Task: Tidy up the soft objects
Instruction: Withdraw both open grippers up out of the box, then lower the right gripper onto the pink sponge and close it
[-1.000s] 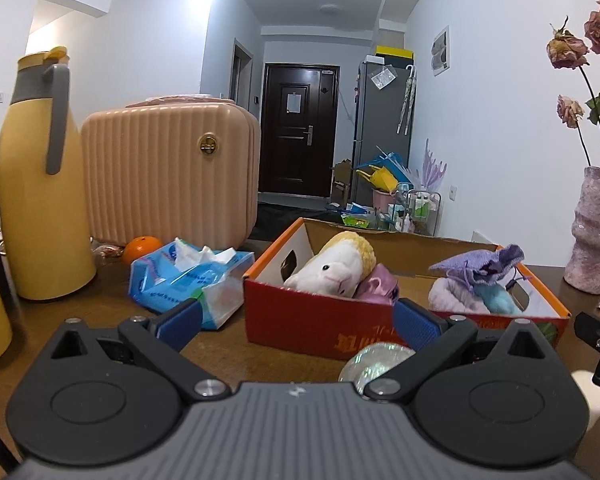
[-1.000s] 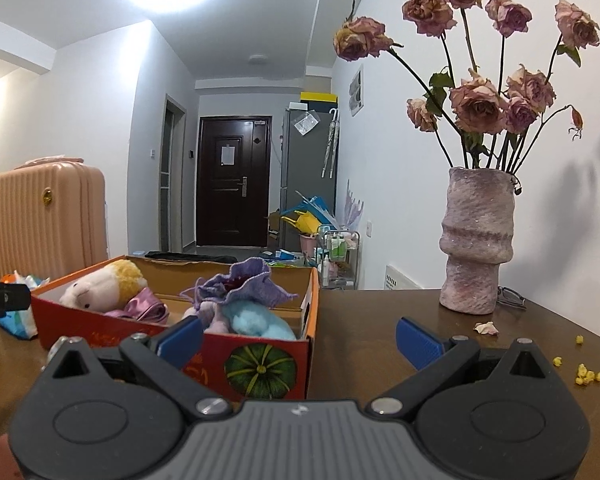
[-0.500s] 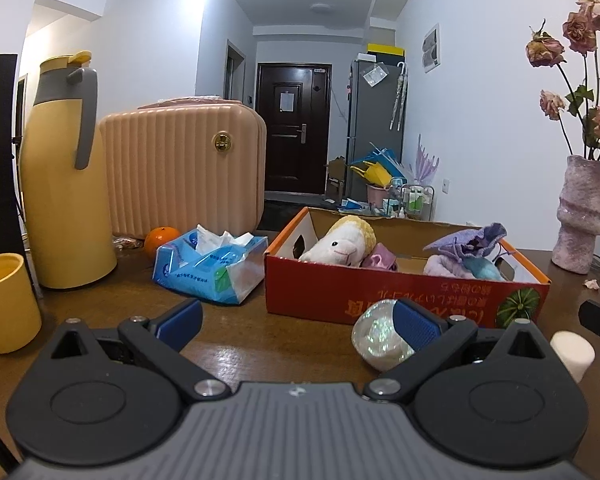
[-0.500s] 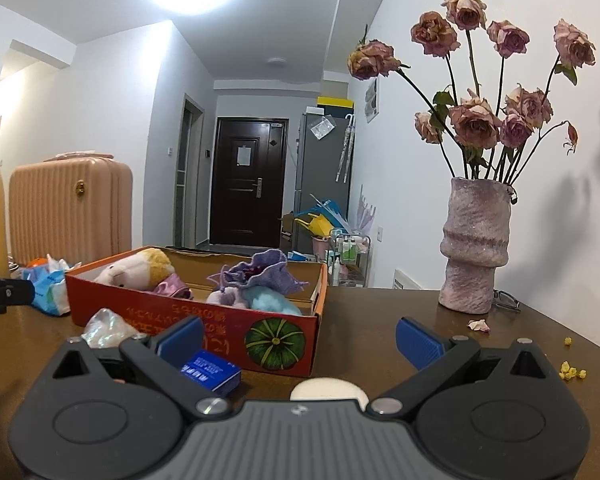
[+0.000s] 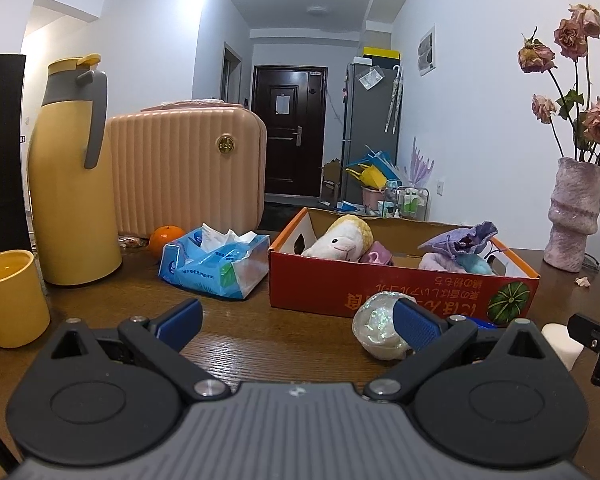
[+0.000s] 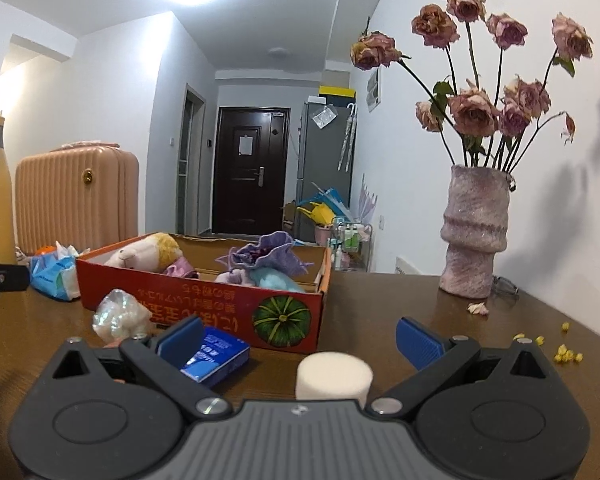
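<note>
Left to right across the brown table [image 5: 260, 344]: a yellow mug [image 5: 10, 298] stands at the far left edge, with a tall yellow thermos jug [image 5: 70, 176] behind it. A peach ribbed suitcase [image 5: 188, 168] stands beside the jug. An orange [image 5: 165, 237] lies at the suitcase's foot, next to a blue tissue pack [image 5: 216, 262].

The left gripper [image 5: 298, 322] is spread wide with nothing between its blue pads. Its right pad overlaps an iridescent wrapped ball [image 5: 380, 330] in view; contact cannot be determined. The ball lies on the table just in front of the red cardboard box [image 5: 380, 290].

Box contents: a white and yellow plush toy [image 5: 340, 238] at the left end, a pink soft item [image 5: 376, 254] beside it, and a purple fabric pouch [image 5: 464, 236] over a light blue soft piece [image 5: 474, 266] at the right end.

A blue packet [image 6: 216, 354] lies before the box, near the pumpkin print. The right gripper [image 6: 300, 338] is likewise spread wide and grips nothing. A white foam cylinder [image 6: 334, 376] stands upright on the table between its fingers, close to the gripper body, touching neither pad.

Far right: a pink textured vase [image 6: 476, 232] of dried roses [image 6: 484, 108], fallen petal [image 6: 478, 309] and yellow crumbs [image 6: 560, 350] on the tabletop.
</note>
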`<move>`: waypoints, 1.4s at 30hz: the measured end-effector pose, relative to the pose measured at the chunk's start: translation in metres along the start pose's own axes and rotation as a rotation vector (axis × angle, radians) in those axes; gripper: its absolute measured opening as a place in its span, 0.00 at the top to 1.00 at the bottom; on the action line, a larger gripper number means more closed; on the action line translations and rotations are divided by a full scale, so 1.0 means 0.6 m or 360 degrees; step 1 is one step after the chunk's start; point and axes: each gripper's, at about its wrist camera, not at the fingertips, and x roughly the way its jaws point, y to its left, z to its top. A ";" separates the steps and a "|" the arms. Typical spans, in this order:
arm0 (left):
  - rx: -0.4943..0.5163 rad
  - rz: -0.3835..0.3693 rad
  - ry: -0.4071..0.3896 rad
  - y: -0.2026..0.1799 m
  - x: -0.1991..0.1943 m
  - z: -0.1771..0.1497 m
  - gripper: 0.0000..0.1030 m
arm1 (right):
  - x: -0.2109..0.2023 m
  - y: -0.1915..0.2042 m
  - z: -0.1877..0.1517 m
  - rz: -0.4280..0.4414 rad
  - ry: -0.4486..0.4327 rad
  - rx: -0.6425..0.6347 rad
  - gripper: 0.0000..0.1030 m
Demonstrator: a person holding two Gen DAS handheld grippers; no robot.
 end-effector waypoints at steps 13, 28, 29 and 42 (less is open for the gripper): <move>0.0025 -0.0023 0.0020 0.006 0.004 -0.005 0.00 | 0.010 0.031 -0.005 0.0166 0.0104 0.0009 0.00; 0.0026 0.0022 0.0075 0.094 0.017 -0.005 0.00 | 0.059 0.160 0.000 0.0253 0.0376 0.0081 0.00; 0.0027 0.0028 0.0077 0.099 0.018 -0.005 0.00 | 0.064 0.164 0.000 0.0258 0.0406 0.0106 0.00; -0.0004 0.0081 0.0104 0.137 0.027 -0.002 0.00 | 0.113 0.213 -0.012 0.0083 0.0647 0.0147 0.00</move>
